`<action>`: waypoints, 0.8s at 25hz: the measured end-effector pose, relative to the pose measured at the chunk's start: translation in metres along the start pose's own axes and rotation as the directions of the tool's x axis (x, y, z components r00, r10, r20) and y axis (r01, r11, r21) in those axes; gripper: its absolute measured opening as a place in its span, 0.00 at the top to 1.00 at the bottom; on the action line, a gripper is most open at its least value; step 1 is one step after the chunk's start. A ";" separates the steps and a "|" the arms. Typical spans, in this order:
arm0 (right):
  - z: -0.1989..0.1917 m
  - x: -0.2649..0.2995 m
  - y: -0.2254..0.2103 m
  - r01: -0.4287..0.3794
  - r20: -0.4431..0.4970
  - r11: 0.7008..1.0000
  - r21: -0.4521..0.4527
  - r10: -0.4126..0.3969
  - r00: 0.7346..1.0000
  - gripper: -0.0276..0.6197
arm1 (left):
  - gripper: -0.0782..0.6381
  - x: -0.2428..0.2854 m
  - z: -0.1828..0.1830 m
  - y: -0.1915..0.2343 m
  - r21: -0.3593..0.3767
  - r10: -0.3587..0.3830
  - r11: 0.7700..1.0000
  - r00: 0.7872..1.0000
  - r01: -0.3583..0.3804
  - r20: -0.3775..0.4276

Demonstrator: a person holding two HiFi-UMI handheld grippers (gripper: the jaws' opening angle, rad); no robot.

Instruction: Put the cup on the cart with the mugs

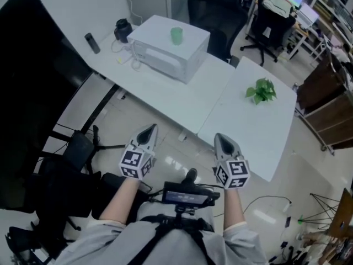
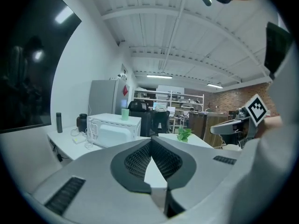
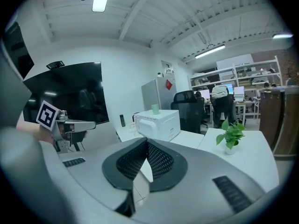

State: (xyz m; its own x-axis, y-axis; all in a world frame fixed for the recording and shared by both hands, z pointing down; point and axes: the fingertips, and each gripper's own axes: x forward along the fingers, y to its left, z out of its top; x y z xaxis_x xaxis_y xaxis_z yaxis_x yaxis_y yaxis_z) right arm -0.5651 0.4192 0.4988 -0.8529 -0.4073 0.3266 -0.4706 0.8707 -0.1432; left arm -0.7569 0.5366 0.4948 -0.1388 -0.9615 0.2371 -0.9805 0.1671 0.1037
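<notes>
A pale green cup [image 1: 176, 36] stands upright on top of a white microwave [image 1: 168, 54] on the far white table [image 1: 149, 87]. Held low over the floor on the near side of the tables, my left gripper [image 1: 148, 132] and right gripper [image 1: 223, 142] sit side by side, well short of the cup. The left gripper [image 2: 152, 141] is shut with nothing between its pads. From there the cup [image 2: 124, 114] is far ahead, to the left. With its pads meeting at the tips, the right gripper [image 3: 146, 143] is shut and empty. It sees the cup [image 3: 155, 109] far off too.
A small potted plant [image 1: 262, 90] stands on the right-hand white table [image 1: 253, 131]. A dark bottle [image 1: 92, 43] and a black jug [image 1: 122, 30] with cables sit left of the microwave. Black office chairs [image 1: 218, 10] stand behind the tables. Wooden shelving [image 1: 325, 109] lines the right.
</notes>
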 end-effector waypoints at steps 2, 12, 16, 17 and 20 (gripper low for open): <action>0.011 0.020 -0.010 -0.032 -0.001 0.999 -0.009 0.032 0.999 0.95 | 0.89 0.020 0.006 0.004 -0.001 0.014 1.000 1.000 -0.014 -0.004; 0.061 0.106 -0.037 -0.160 -0.010 0.986 -0.043 0.159 0.987 0.95 | 0.89 0.103 0.045 0.026 0.002 0.050 0.999 0.999 -0.050 0.005; 0.079 0.140 -0.034 -0.169 0.000 0.985 -0.047 0.169 0.986 0.95 | 0.89 0.137 0.058 0.052 -0.027 0.020 0.999 1.000 -0.020 0.003; 0.081 0.147 -0.036 -0.163 0.000 0.985 -0.050 0.163 0.987 0.95 | 0.89 0.147 0.061 0.060 -0.030 0.015 0.999 1.000 -0.015 0.006; 0.088 0.166 -0.041 -0.134 -0.006 0.990 -0.052 0.134 0.991 0.95 | 0.89 0.177 0.070 0.083 -0.041 0.006 0.999 1.000 -0.005 0.023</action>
State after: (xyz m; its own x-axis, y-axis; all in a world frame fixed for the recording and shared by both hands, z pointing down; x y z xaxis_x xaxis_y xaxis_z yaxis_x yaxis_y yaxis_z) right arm -0.7072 0.2921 0.4763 -0.9070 -0.2851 0.3098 -0.3394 0.9306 -0.1371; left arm -0.8729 0.3648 0.4782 -0.1474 -0.9653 0.2156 -0.9732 0.1804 0.1423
